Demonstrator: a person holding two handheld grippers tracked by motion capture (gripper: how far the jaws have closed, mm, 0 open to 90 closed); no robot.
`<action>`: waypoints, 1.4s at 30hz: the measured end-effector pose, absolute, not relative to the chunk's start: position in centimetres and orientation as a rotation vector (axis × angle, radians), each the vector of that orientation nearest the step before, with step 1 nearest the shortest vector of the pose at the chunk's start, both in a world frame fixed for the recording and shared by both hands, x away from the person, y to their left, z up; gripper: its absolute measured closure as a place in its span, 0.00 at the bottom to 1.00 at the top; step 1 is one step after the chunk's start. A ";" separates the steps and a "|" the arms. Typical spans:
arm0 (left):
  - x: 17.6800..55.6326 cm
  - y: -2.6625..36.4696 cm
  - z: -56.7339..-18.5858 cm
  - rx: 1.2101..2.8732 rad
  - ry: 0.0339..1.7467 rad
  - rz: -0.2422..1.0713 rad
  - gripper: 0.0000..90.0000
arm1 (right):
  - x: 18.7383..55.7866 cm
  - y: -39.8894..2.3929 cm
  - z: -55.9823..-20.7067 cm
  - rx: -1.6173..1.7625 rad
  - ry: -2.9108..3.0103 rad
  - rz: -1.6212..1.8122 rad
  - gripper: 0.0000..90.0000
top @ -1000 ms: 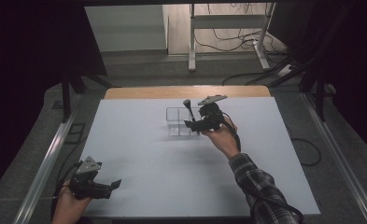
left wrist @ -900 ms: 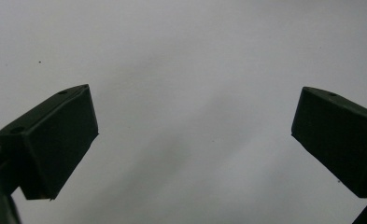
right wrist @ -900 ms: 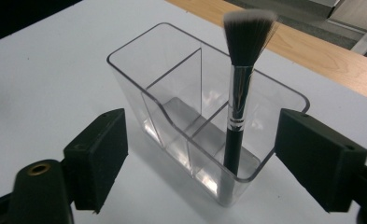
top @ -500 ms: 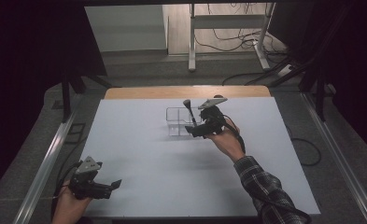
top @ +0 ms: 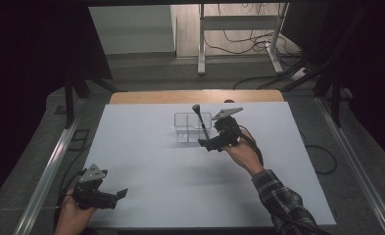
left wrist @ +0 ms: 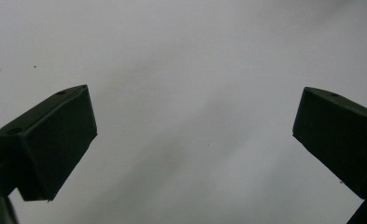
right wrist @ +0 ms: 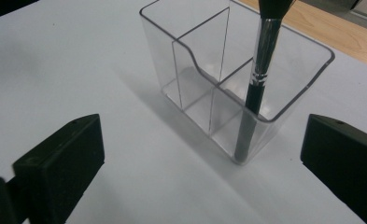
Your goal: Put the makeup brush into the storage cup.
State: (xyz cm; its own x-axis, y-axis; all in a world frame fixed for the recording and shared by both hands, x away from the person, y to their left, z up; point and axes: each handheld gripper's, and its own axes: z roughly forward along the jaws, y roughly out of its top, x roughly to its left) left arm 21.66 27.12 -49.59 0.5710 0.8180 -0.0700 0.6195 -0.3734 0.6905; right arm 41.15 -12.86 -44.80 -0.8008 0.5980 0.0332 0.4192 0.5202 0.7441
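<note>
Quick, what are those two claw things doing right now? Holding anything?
Left gripper: open, holding nothing, over bare table.
Right gripper: open, holding nothing; the brush stands in the clear organizer ahead.

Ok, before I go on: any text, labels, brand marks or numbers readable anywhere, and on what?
None: no readable text in any view.
Clear organizer: plain transparent walls, no label or mark.
Brush standing in it: black handle and metal ferrule, no print visible.
White table: blank.
Left gripper and right gripper: plain black jaws, open, no markings.
</note>
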 end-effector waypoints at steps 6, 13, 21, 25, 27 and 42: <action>21.6 27.1 -49.6 2.118 1.141 0.374 0.00 | 40.7 -13.9 -45.1 0.885 2.521 1.168 0.00; 21.6 27.1 -49.6 2.119 1.140 0.375 0.00 | 40.4 -14.4 -44.9 0.902 2.518 1.181 0.00; 21.6 27.1 -49.6 2.123 1.137 0.372 0.00 | 39.5 -14.8 -44.8 0.905 2.507 1.197 0.00; 21.6 27.1 -49.6 2.125 1.134 0.372 0.00 | 39.1 -15.0 -45.2 0.898 2.524 1.189 0.00; 21.6 27.1 -49.6 2.125 1.133 0.371 0.00 | 38.9 -15.0 -45.4 0.894 2.527 1.188 0.00; 21.6 27.1 -49.6 2.123 1.133 0.370 0.00 | 37.5 -15.0 -46.0 0.834 2.526 1.156 0.00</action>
State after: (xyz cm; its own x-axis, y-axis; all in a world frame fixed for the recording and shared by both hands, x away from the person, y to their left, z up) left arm 21.60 27.08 -49.55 0.5782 0.8130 -0.0685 0.6156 -0.3796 0.6906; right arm 37.50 -14.99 -45.98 -0.8080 0.5889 0.0176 0.3982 0.5239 0.7530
